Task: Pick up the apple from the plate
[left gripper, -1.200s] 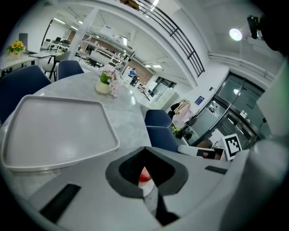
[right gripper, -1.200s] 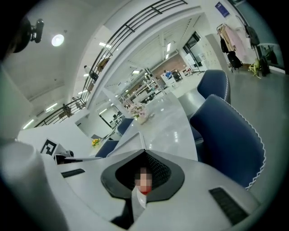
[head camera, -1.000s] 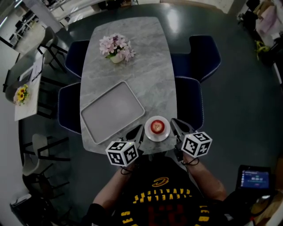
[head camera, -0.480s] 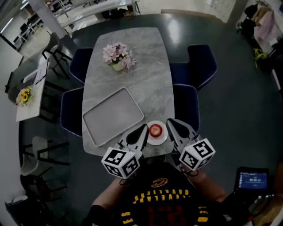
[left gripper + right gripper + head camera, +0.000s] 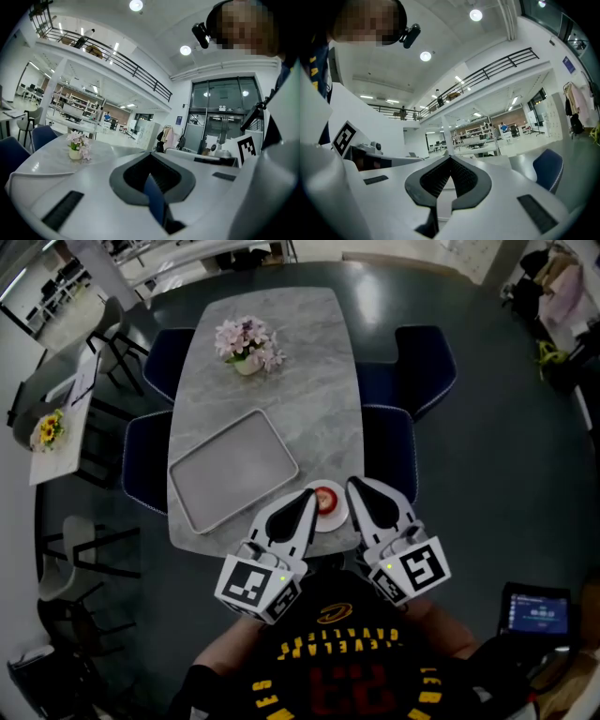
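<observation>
Apple (image 5: 325, 496) sits on small white plate (image 5: 338, 514), lower centre of head view, at the near table (image 5: 309, 381) edge, just right of the grey tray (image 5: 232, 470). Left gripper (image 5: 308, 494) and right gripper (image 5: 352, 483) flank the plate, tips beside it. Both have their jaws pressed together with nothing between them. The step in hand looks like the approach. To do it well, I judge one gripper should spread its jaws before dropping, come down over the apple, and close across its widest part without nudging the plate toward the edge. Neither gripper view shows the apple. The left gripper view (image 5: 150, 155) looks level across the table to the flowers (image 5: 77, 144); the right gripper view (image 5: 450, 158) looks out at the hall beyond. Only the head view gives the plate's position.
</observation>
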`<state>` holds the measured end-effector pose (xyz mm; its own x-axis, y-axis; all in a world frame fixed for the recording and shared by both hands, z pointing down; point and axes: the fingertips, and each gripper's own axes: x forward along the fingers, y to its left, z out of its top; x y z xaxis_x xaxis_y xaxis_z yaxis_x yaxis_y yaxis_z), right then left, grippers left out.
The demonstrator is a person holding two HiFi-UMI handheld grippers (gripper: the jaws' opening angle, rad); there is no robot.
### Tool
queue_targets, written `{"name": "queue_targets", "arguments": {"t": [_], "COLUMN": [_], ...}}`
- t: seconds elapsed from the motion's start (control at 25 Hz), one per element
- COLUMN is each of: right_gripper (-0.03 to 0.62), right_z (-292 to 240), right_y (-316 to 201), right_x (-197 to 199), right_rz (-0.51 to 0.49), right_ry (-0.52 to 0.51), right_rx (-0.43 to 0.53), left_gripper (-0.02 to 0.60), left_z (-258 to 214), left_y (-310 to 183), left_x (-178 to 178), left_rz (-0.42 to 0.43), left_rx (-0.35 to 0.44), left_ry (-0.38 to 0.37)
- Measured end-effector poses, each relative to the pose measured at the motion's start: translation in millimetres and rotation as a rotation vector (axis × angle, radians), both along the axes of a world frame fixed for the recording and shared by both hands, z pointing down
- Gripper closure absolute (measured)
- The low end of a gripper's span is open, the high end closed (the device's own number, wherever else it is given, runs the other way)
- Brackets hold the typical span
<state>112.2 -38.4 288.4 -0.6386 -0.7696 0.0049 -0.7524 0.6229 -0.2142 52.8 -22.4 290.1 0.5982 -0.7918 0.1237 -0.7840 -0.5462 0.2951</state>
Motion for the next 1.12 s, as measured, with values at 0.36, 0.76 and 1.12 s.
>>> {"name": "queue_targets", "arguments": {"t": [0.36,0.76,1.12], "right_gripper": [0.588,0.588,0.588], "right_z": [-3,-3,1], "right_y": [8,12,17], "right_x": [0,0,-5], "right_rz": [0.01,0.016,-0.004], "right_ry": [0.026,0.064,0.084], "right_rx": [0.085,0.111,0.096], "left_gripper": [0.58,0.58,0.58], "left_z": [-8,-11,-10], "left_y": [8,8,11], "left_x": [6,8,7], "left_rz": [-0.006,-0.014,-0.021], "left_rx": [0.086,0.1,0.109], "left_ry": [-0.046,-0.07,-0.089]}}
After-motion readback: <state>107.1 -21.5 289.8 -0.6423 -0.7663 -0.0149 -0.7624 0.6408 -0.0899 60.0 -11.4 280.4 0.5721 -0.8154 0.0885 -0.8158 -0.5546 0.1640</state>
